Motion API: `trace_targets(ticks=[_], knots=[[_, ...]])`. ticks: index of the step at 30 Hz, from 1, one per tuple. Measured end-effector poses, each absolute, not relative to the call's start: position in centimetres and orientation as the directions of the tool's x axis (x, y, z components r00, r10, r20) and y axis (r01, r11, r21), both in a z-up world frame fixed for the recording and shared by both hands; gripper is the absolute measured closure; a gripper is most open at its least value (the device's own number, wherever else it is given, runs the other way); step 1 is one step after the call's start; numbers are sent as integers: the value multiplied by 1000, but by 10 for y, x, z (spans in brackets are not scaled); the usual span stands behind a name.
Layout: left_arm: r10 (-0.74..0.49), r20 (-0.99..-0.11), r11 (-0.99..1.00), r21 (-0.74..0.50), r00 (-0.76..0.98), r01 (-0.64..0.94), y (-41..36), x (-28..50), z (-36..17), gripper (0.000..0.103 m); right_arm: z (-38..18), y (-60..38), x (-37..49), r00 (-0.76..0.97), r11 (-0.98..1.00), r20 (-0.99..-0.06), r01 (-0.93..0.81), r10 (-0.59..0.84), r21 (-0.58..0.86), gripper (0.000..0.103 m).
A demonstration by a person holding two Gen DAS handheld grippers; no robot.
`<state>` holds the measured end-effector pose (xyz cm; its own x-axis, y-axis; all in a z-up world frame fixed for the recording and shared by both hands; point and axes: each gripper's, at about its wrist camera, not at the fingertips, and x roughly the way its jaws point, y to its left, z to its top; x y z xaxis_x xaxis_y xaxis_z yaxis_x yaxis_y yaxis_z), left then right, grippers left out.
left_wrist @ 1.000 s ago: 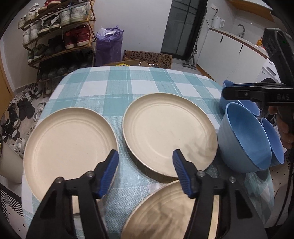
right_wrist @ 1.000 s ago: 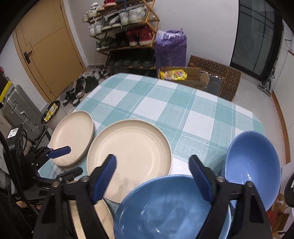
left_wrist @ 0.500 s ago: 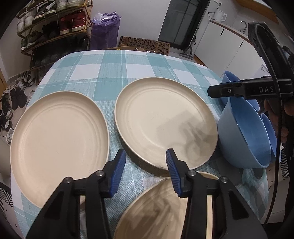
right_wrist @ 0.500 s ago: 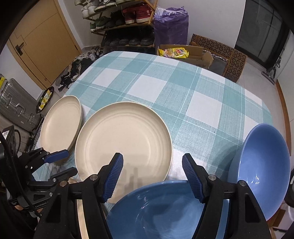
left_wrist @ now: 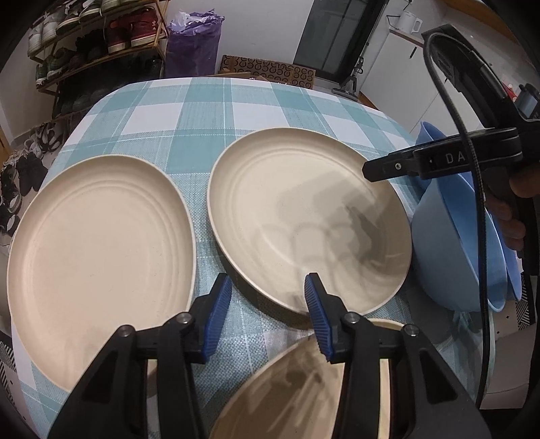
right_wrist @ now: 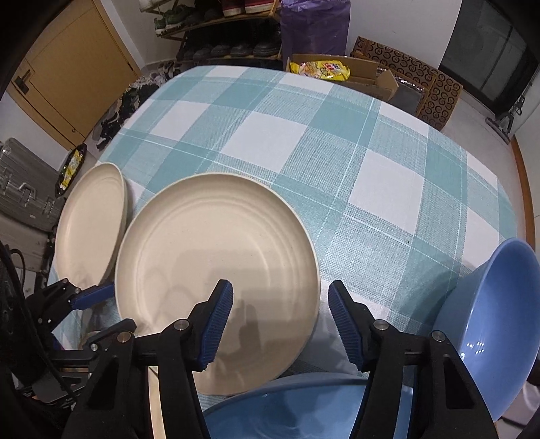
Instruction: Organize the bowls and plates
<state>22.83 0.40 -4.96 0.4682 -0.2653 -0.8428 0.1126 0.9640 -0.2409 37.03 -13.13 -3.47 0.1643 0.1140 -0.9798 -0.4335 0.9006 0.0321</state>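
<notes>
Both grippers hang over the middle cream plate (left_wrist: 303, 219), left gripper (left_wrist: 268, 315) and right gripper (right_wrist: 280, 324). Each has its jaws apart, holding nothing. Blue bowls (left_wrist: 449, 243) stand beside it.

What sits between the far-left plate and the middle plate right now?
Only bare checked tablecloth: a narrow strip separates the left plate from the middle plate, clearest in the left wrist view. Their rims do not touch.

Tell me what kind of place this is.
Probably a home's entryway dining area: a shoe rack full of shoes by the wall, a checked tablecloth on the table, and a kettle on a counter.
</notes>
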Motion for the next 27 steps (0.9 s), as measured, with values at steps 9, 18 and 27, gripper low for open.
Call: trace_targets(ticks=[9, 18, 27], knots=[[-271, -851, 963, -243, 450, 119, 0, 234, -56, 65, -55, -131, 379, 103, 900, -991, -434, 85, 32, 48], [-249, -855, 969, -221, 455, 115, -2, 235, -58, 68, -64, -128, 380, 93, 892, -994, -452, 58, 10, 58], [-212, -857, 977, -186, 469, 102, -3, 235, -55, 71, -57, -134, 376, 127, 891, -991, -454, 44, -19, 74]])
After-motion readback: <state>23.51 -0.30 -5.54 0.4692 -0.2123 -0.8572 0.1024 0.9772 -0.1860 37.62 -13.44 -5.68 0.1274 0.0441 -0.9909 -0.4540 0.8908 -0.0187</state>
